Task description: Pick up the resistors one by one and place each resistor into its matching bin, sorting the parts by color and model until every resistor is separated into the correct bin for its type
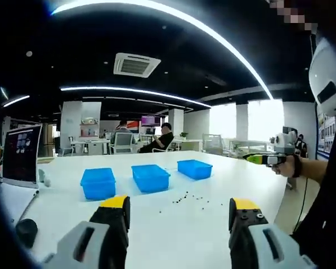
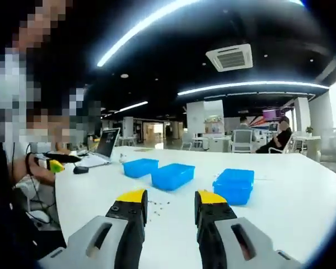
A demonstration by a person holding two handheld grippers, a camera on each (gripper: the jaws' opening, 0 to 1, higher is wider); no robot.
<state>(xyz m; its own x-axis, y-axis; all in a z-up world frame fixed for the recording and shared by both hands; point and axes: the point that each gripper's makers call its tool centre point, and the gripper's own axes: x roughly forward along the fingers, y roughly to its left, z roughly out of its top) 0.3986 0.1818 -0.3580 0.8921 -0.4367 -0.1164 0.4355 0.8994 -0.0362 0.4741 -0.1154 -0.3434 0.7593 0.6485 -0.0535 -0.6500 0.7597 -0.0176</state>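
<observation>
Several small dark resistors (image 1: 190,199) lie scattered on the white table (image 1: 173,235) in front of three blue bins. In the left gripper view the bins stand in a row: left (image 1: 98,182), middle (image 1: 150,177), right (image 1: 194,168). My left gripper (image 1: 179,210) is open and empty, held above the table short of the resistors. In the right gripper view the resistors (image 2: 157,206) lie just beyond my right gripper (image 2: 172,206), which is open with nothing between its yellow-tipped jaws. The bins sit beyond them: (image 2: 140,167), (image 2: 172,175), (image 2: 234,185).
A laptop (image 1: 21,154) and a black mouse (image 1: 27,231) sit at the table's left end, also seen as laptop (image 2: 107,143) and mouse (image 2: 81,169). A hand holds the other gripper (image 1: 274,158) at the right. People sit at desks far behind.
</observation>
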